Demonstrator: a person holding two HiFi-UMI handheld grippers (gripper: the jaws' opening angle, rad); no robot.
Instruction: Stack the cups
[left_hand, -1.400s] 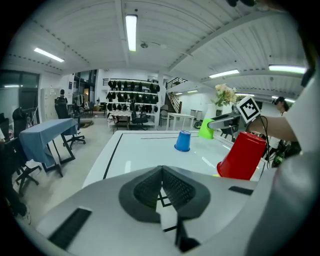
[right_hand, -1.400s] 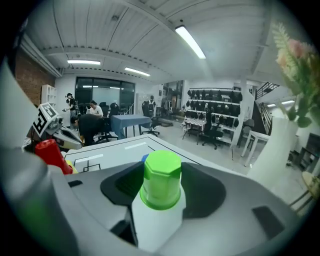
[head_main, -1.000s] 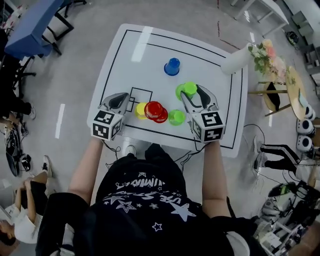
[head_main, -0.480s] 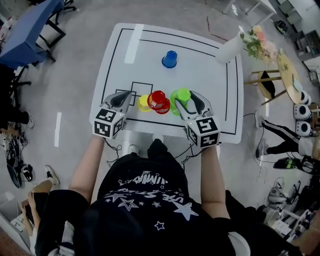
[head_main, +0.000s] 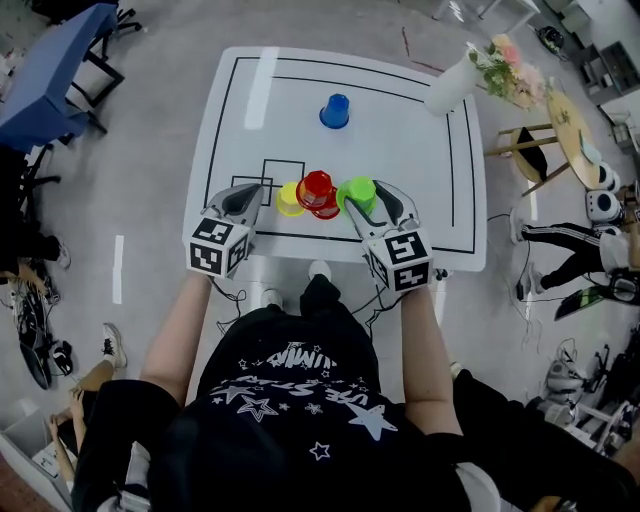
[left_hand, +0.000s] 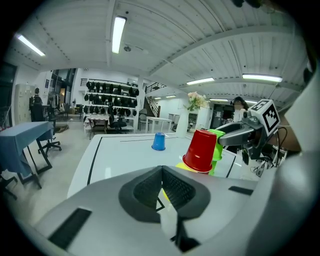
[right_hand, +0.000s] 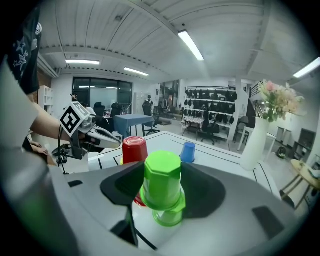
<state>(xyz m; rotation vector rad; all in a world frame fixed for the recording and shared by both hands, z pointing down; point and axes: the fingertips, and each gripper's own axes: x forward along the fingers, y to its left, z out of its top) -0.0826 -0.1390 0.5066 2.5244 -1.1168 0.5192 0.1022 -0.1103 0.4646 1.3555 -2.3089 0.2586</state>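
The right tool (head_main: 365, 196) is clamped on an inverted green cup (right_hand: 162, 179) and holds it tilted over the lower green cup (right_hand: 171, 216), which stands on the tabletop (head_main: 410, 130) at 3 o'clock of the red cup (head_main: 316, 188). The left tool (head_main: 253, 193), jaws together and empty, hovers at 9 o'clock of the yellow cup (head_main: 288, 199). I judge that the step in hand is seating green on green, so next the cup must be levelled, lowered straight and released.

white table (head_main: 400, 150) with blue cup (head_main: 335, 111), yellow cup (head_main: 289, 199), red cup (head_main: 318, 193), lower green cup (right_hand: 170, 217), corner flower vase (head_main: 448, 88)
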